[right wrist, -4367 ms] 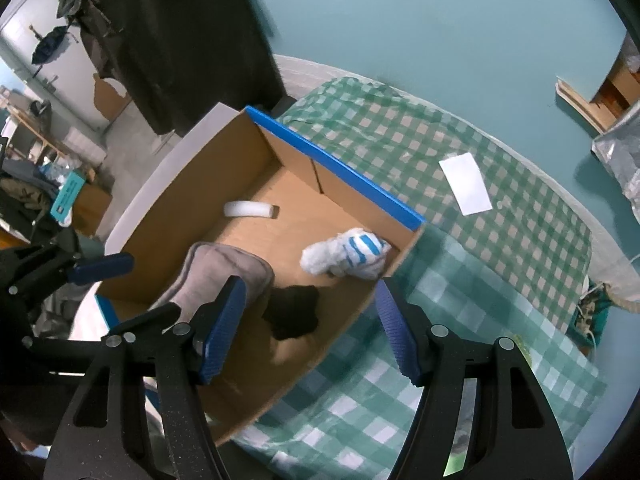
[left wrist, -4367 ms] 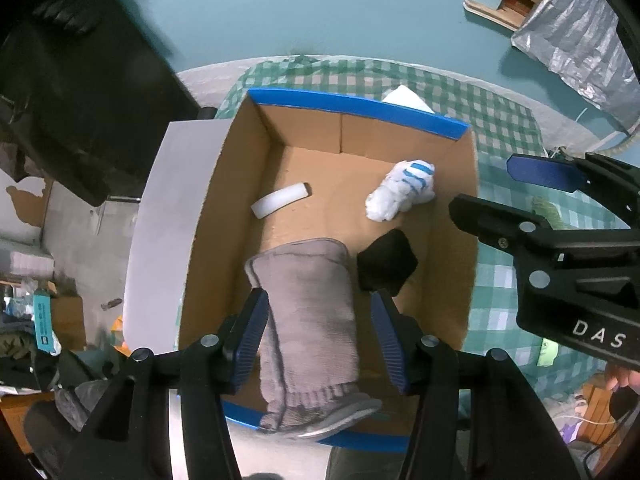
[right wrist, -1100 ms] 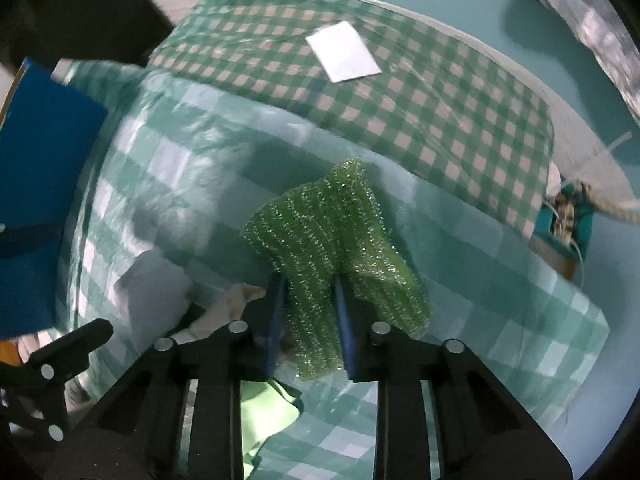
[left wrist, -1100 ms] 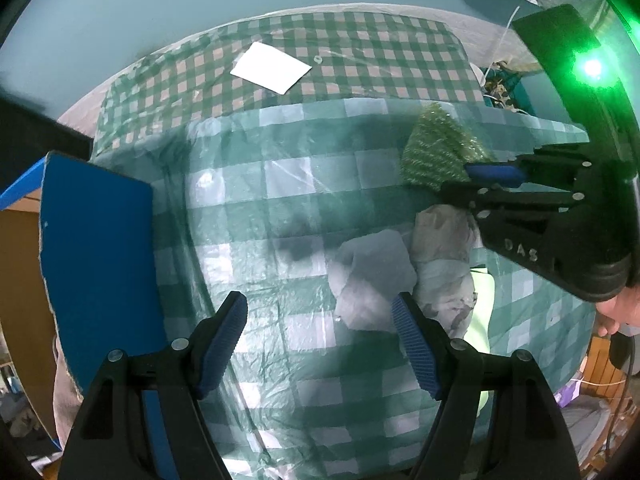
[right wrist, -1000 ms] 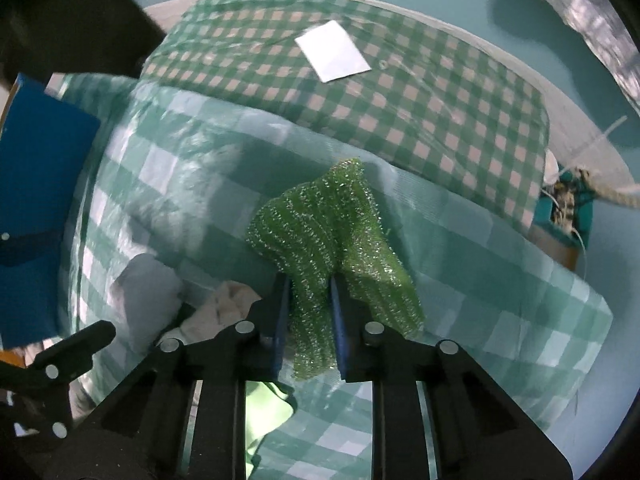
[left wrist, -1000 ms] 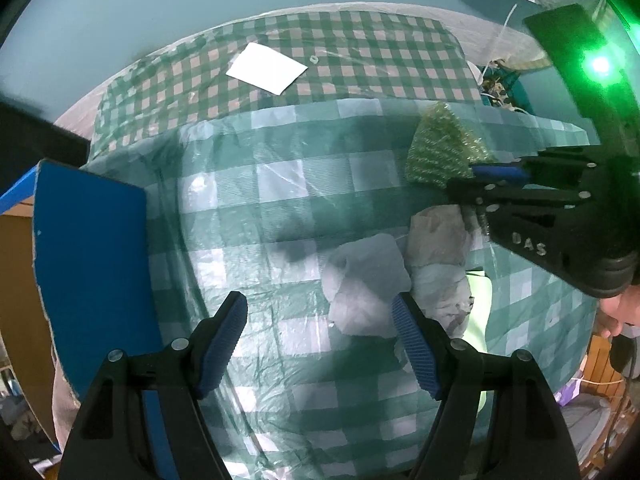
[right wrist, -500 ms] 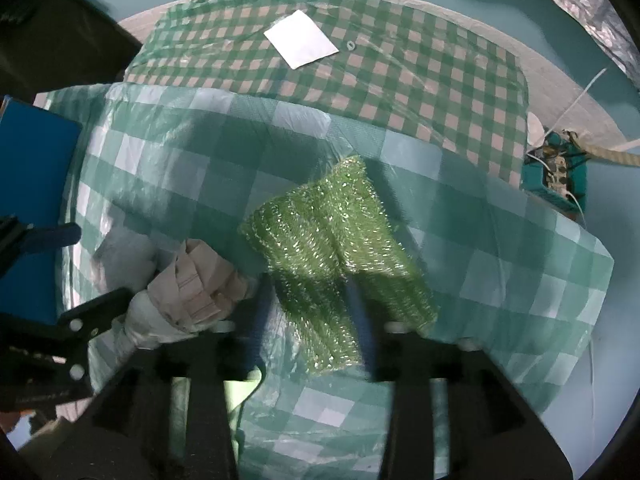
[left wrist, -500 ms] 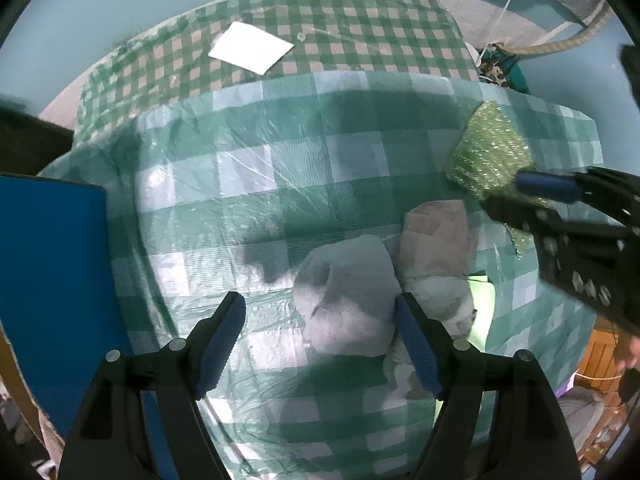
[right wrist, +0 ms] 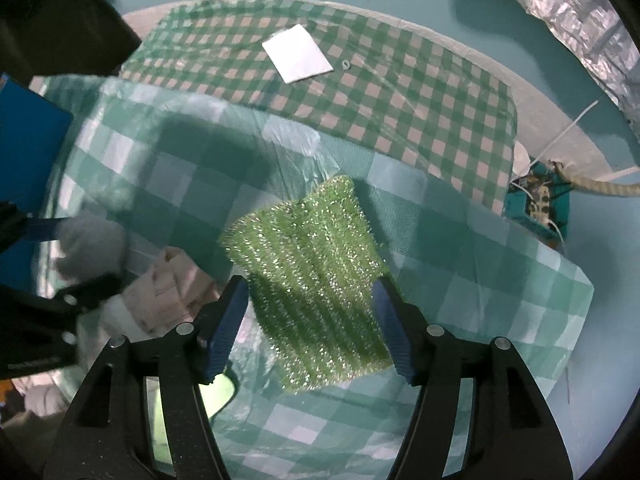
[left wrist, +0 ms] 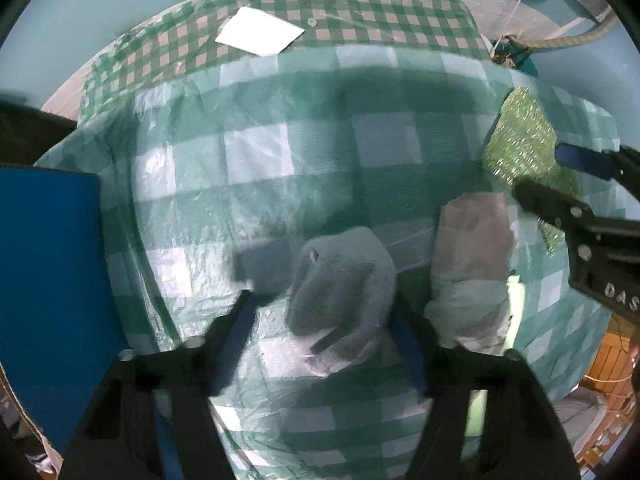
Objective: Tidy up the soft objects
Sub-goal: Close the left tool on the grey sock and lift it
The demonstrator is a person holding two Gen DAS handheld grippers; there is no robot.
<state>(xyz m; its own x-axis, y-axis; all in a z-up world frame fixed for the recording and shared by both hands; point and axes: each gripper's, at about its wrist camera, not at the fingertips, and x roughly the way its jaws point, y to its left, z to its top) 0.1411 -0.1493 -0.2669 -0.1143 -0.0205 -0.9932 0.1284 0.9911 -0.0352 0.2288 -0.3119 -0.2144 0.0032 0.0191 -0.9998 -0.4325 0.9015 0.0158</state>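
Left gripper point(left wrist: 324, 336): jaws apart, straddling the grey rolled cloth point(left wrist: 340, 280), which lies on the desk between the blue pads; blur hides whether the pads touch it. Right gripper point(right wrist: 310, 320): jaws spread wide, green glitter sponge cloth point(right wrist: 308, 280) lies flat between them on the desk, not clamped.

Just right of the grey roll in the left view: a beige-and-white bundled cloth point(left wrist: 472, 264), touching or nearly touching it. Pale green item point(left wrist: 514, 312) peeks out behind that bundle; can't tell what it is.

The desk is covered by a clear plastic sheet over a teal check cloth point(right wrist: 460, 240), and beyond it a smaller green-and-tan check cloth point(right wrist: 400, 80) with a white paper square point(right wrist: 298, 54) on it. Blue box flap point(left wrist: 48, 280) is at the left edge.
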